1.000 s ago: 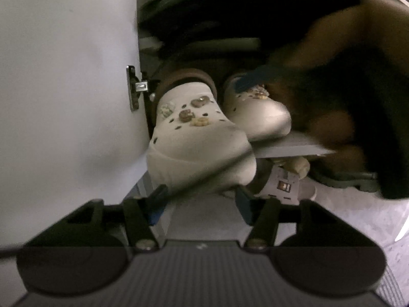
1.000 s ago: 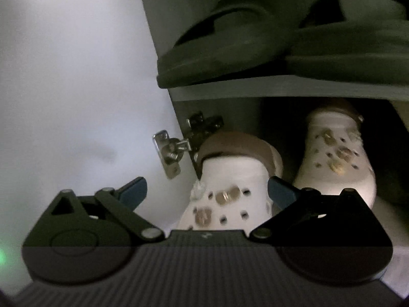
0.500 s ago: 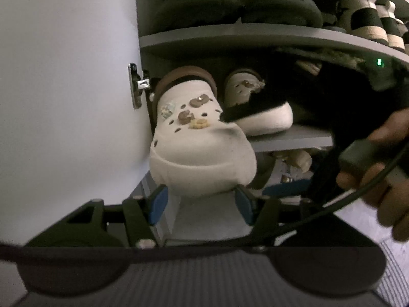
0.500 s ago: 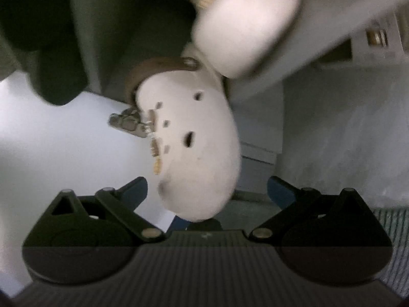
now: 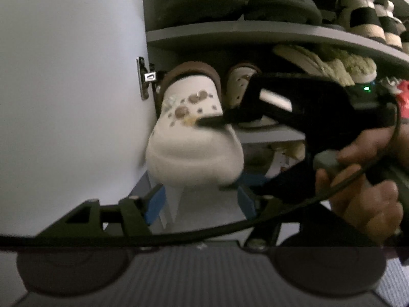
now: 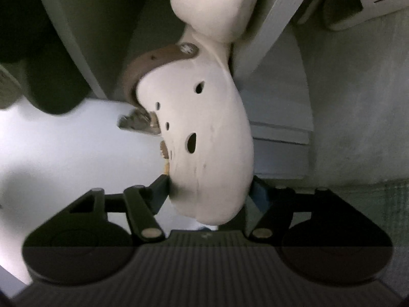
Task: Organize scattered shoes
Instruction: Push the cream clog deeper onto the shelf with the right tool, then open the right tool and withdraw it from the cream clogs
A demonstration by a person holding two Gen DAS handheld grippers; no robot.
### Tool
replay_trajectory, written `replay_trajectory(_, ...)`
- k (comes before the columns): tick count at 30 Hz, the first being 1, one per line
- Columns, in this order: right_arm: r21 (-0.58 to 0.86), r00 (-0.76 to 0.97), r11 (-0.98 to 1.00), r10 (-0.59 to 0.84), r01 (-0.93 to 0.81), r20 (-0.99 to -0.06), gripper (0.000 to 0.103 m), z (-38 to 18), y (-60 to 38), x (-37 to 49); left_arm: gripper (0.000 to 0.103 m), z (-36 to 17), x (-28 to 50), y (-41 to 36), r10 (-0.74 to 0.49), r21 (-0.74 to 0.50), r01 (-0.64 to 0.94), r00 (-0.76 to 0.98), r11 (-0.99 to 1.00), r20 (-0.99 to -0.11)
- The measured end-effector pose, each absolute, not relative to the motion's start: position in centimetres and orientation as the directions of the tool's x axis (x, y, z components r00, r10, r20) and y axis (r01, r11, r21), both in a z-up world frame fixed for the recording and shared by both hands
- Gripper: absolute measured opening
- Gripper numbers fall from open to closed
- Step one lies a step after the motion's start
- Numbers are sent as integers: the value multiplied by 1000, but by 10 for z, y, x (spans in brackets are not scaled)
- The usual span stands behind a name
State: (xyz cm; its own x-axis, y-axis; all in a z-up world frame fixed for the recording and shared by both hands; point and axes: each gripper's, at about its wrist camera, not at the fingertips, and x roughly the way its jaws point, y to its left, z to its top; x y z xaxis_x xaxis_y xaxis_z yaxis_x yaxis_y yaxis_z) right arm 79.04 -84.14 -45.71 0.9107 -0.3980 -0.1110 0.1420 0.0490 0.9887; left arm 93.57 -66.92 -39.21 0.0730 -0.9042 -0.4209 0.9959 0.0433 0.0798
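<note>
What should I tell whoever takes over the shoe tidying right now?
Right gripper: turned on its side, jaws closing on the toe of the white clog; the pads look to be touching it.
Left gripper: its fingers flank the same toe; whether they grip is unclear.
The white clog juts out past the edge of the shelf; its mate sits on that shelf.
Done: dark shoes are stored higher up.
Left: probably set this clog beside its mate, then let go.
</note>
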Motion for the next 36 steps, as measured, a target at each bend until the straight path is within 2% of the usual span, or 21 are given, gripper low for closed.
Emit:
replay_trajectory(8,993,886,37,-455,114,-84,70,-455,-843,799,65,-414,928,-636,-858,109,993,14,-49,-513)
replay_trajectory(12,995,830,33,-555,93,-59,69,-456,-856,792,65,-416,922,-627,-853,113,990,-17,-89,-522)
replay_trajectory(16,994,812,35,-581,101,-61,70,-457,-865,799,65,-416,922,-624,-856,117,988,-25,-100,-517)
replay_trajectory(19,996,816,35,-576,85,-50,71,-461,-866,800,69,-418,925,-625,-849,112,990,-15,-87,-528)
replay_trajectory(20,996,818,37,-574,84,-48,72,-461,-865,799,70,-419,926,-626,-844,104,991,-17,-86,-536)
replay_trajectory(21,994,820,52,-571,92,-46,81,-459,-860,798,70,-421,927,-626,-839,97,992,-19,-85,-544)
replay_trajectory(23,992,823,78,-566,103,-41,88,-456,-852,797,72,-423,927,-625,-835,103,991,-17,-88,-550)
replay_trajectory(25,986,849,134,-529,104,-18,88,-452,-842,800,72,-424,926,-623,-829,105,990,-16,-90,-559)
replay_trajectory(28,982,872,144,-488,119,-34,87,-449,-838,807,73,-426,925,-623,-817,97,991,-22,-95,-577)
replay_trajectory(30,979,881,165,-472,123,-31,77,-447,-833,814,73,-426,925,-622,-814,97,990,-26,-101,-581)
replay_trajectory(31,975,879,171,-475,142,-45,76,-445,-832,816,74,-427,925,-622,-812,97,990,-28,-104,-583)
replay_trajectory(32,976,875,157,-480,154,-61,69,-446,-833,816,74,-428,925,-621,-808,99,989,-28,-106,-588)
replay_trajectory(33,977,871,139,-485,164,-77,51,-447,-834,817,74,-430,925,-620,-804,100,989,-28,-108,-594)
replay_trajectory(34,977,867,121,-489,174,-94,42,-448,-835,818,74,-429,925,-619,-803,101,989,-28,-109,-595)
replay_trajectory(36,978,861,101,-497,185,-112,41,-452,-837,820,74,-429,925,-619,-802,101,989,-27,-109,-596)
